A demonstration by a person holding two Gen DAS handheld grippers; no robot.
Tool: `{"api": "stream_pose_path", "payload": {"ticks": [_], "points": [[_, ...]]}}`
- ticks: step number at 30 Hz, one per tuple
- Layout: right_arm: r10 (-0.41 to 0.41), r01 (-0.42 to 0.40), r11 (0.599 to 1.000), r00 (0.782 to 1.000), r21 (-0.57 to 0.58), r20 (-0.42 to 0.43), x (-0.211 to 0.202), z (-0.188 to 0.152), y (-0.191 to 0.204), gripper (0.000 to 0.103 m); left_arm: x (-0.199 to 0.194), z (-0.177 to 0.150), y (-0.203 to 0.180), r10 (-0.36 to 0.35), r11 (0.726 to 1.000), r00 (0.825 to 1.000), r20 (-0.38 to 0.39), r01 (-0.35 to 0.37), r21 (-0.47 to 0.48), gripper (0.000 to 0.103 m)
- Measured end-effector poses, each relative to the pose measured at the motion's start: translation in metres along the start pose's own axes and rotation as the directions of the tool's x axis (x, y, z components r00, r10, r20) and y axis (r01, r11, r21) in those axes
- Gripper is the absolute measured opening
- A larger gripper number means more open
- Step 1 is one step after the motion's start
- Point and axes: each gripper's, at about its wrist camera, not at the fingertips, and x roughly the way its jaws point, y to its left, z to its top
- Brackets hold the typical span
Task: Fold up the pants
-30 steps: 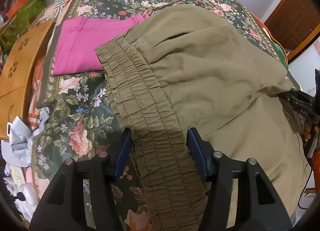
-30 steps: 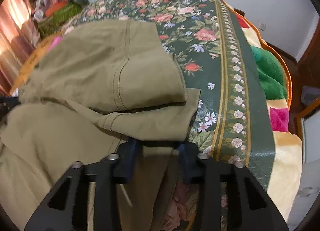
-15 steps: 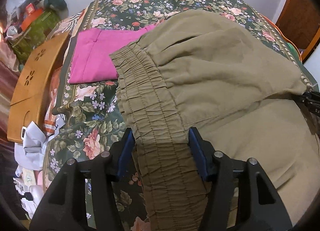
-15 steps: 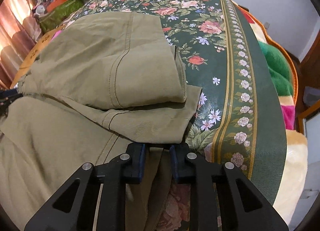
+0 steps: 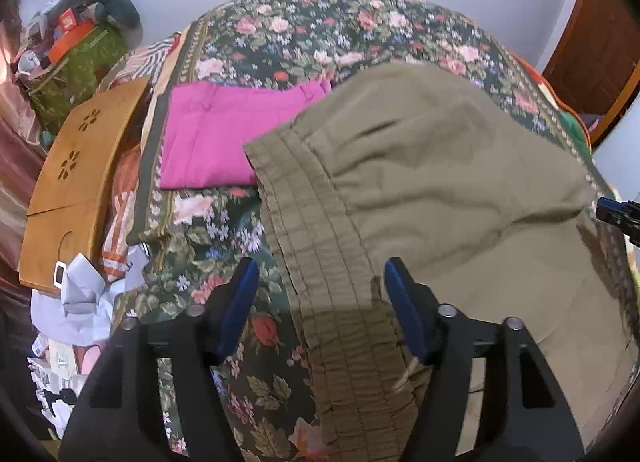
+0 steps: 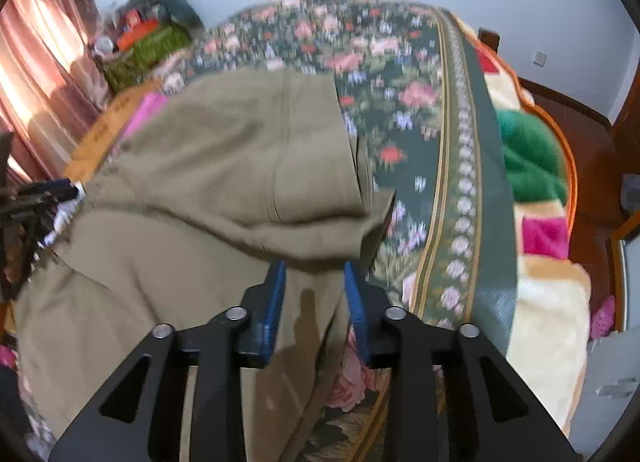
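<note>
Olive-green pants point(image 5: 432, 166) lie folded over on a floral bedspread point(image 5: 320, 34). Their gathered elastic waistband point(image 5: 320, 246) runs toward me between the fingers of my left gripper point(image 5: 318, 278), which is open, with the blue pads clear of the cloth on both sides. In the right wrist view the pants point(image 6: 224, 166) show their folded leg ends. My right gripper point(image 6: 314, 282) is open, its jaws apart above the lower cloth layer. Each gripper's tip shows at the edge of the other's view.
Folded magenta pants point(image 5: 224, 134) lie beyond the waistband. A wooden lap table point(image 5: 76, 182) and loose clutter point(image 5: 80, 290) sit off the bed's left side. A green and pink blanket point(image 6: 532, 166) and a wooden door are on the right.
Both grippers have opened wider and let go of the pants. Both have pulled back and tilted up, so more of the wall shows. The top fold now lies flat.
</note>
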Motion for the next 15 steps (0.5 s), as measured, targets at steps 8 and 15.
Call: {"api": "stream_pose_path", "payload": {"ticks": [8, 15], "points": [[0.007, -0.008, 1.000, 0.999, 0.015, 0.054, 0.011, 0.033, 0.001, 0.050, 0.027, 0.020, 0.010, -0.035, 0.998, 0.997, -0.064, 0.031, -0.052, 0.077], [0.045, -0.045, 0.999, 0.999, 0.028, -0.020, 0.049, 0.039, -0.011, 0.050, 0.060, 0.021, 0.013, -0.081, 0.994, 0.987, -0.142, 0.069, -0.090, 0.080]]}}
